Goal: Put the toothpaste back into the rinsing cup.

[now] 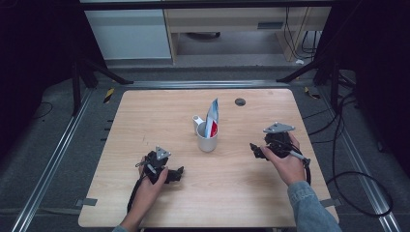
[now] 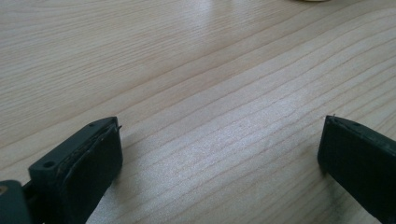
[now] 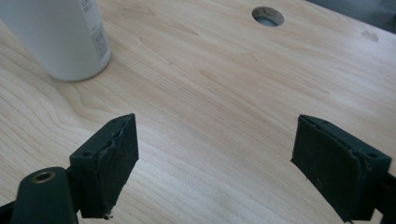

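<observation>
A white mug [image 1: 207, 139] stands at the middle of the wooden table [image 1: 145, 111]. A blue, white and red tube or pouch [image 1: 212, 117] sticks up out of it, leaning slightly. My left gripper [image 1: 177, 174] rests low on the table in front of and to the left of the mug, open, with bare wood between its jaws [image 2: 222, 123]. My right gripper [image 1: 255, 150] is to the right of the mug, pointing towards it, open and holding nothing [image 3: 217, 121]. The right gripper view has the mug's lower wall [image 3: 70, 42] at the upper left.
A round cable hole [image 1: 240, 101] [image 3: 267, 15] lies in the table behind the mug, towards the right. Black frame legs and cables stand on the floor around the table. Bare wood spreads in front of both grippers.
</observation>
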The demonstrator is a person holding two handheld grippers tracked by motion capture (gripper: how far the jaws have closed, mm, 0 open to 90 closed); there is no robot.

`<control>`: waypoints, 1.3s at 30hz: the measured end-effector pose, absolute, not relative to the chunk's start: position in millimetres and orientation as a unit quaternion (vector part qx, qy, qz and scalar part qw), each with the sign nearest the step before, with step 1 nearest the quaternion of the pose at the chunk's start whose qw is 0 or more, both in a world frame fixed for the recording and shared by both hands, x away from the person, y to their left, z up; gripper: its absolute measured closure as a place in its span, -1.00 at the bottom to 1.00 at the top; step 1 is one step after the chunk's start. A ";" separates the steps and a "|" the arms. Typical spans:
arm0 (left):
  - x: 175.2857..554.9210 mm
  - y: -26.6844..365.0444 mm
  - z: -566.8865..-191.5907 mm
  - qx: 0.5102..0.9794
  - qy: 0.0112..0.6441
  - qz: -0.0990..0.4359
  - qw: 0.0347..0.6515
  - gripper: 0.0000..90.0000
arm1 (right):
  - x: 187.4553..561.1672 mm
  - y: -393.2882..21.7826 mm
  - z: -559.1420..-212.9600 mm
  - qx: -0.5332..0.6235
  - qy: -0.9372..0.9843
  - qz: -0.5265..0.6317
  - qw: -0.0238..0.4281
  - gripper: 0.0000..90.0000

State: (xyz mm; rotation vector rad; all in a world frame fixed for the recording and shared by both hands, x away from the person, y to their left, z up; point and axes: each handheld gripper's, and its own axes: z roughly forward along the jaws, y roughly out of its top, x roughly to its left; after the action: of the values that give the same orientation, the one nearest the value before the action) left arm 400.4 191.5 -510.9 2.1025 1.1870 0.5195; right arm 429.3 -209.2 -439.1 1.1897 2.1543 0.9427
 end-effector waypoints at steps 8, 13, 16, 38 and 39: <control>400.4 191.5 -510.9 0.804 0.454 0.199 0.330 -1.00 | 426.3 -219.0 -457.5 0.452 0.790 0.336 0.241 -0.67; 400.4 191.4 -510.9 0.804 0.454 0.199 0.330 -1.00 | 425.3 -223.5 -470.4 0.463 0.790 0.328 0.232 -0.65; 400.4 191.4 -510.9 0.804 0.454 0.199 0.330 -1.00 | 426.3 -227.7 -476.6 0.470 0.788 0.326 0.228 -0.65; 400.4 191.4 -510.9 0.804 0.454 0.199 0.330 -1.00 | 446.9 -243.0 -512.6 0.527 0.739 0.352 0.225 -0.68; 400.4 191.4 -510.9 0.804 0.454 0.199 0.330 -1.00 | 447.0 -241.6 -512.6 0.526 0.743 0.344 0.230 -0.70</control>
State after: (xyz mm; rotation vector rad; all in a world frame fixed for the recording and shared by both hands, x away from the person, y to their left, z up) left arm 400.4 191.4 -510.9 2.1020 1.1871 0.5203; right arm 447.0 -241.6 -512.6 1.4472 2.0450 0.9473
